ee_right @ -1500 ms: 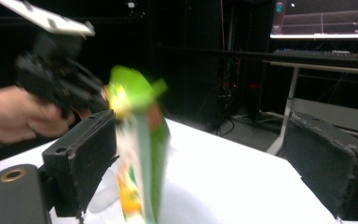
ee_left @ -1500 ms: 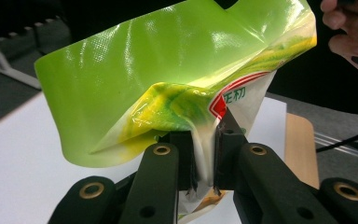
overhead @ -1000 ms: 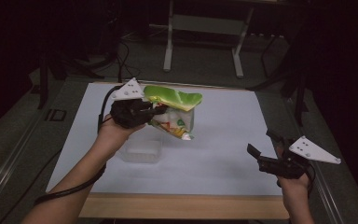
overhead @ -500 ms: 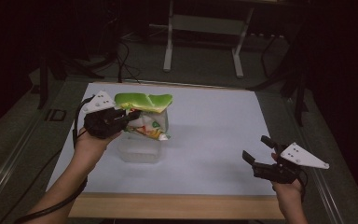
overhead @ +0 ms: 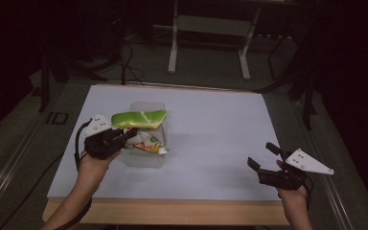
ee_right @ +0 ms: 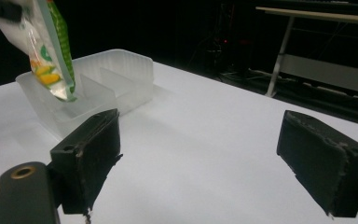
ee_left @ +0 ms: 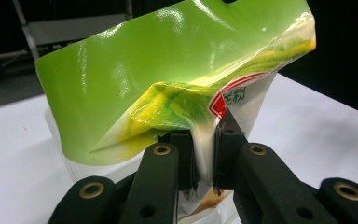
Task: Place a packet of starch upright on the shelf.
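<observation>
A green and white snack bag (overhead: pixel 139 118) hangs from my left gripper (overhead: pixel 129 136), which is shut on the bag's white edge. In the left gripper view the jaws of that gripper (ee_left: pixel 205 154) pinch the film of the bag (ee_left: pixel 168 70) between them. The bag is over a clear plastic divided container (overhead: pixel 146 104), its lower end dipping into one compartment. In the right gripper view the bag (ee_right: pixel 51 51) hangs at the container (ee_right: pixel 126 70)'s near end. My right gripper (overhead: pixel 262 154) stands open over the table's right front, with nothing between the jaws of that gripper (ee_right: pixel 214 154).
A white sheet (overhead: pixel 211 129) covers the table, with a wooden front edge (overhead: pixel 172 213). A desk frame with white legs (overhead: pixel 208 43) stands on the dark floor behind. Cables trail at the far left.
My left hand has carried the bag left and down, from beside the container to over it. The right hand has sunk a little toward the table's front edge.
</observation>
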A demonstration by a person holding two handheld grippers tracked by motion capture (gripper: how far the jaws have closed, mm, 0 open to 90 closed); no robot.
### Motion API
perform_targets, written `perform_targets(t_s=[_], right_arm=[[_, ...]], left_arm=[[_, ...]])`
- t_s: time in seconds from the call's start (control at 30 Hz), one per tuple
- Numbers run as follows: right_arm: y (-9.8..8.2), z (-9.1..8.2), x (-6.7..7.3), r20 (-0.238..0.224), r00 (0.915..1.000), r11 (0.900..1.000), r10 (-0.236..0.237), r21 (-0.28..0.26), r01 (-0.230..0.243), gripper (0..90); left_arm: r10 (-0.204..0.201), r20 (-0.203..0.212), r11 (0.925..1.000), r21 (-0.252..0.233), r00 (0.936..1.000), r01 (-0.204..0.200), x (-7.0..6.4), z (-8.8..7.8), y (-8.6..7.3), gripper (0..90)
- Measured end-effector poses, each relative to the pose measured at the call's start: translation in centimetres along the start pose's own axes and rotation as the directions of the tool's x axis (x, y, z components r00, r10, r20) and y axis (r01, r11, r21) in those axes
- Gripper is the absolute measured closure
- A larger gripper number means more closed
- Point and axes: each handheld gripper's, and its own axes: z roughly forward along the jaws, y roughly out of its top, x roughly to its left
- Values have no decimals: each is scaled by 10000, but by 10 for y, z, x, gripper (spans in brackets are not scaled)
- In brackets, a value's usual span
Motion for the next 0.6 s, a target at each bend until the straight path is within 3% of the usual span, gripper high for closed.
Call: perform_targets(t_s=[0.07,0.23,0.4,0.6], right_arm=[[-2,2,0,14,10000,9999,-12,114,12,134],[-4,4,1,-57,10000,9999,29,138,-28,135],[-5,4,0,-74,10000,9999,64,120,-63,135],[-7,6,1,-189,9997,9998,120,167,-117,135]], left_arm=[[-108,-79,9999,58,9999,108,-1,3,-7,822],[468,-596,9984,351,9971,-447,-8,10,-20,821],[429,-868,9987,309,9953,-404,-2,9,-29,822],[448,-742,9976,569,9962,-407,3,11,-41,823]])
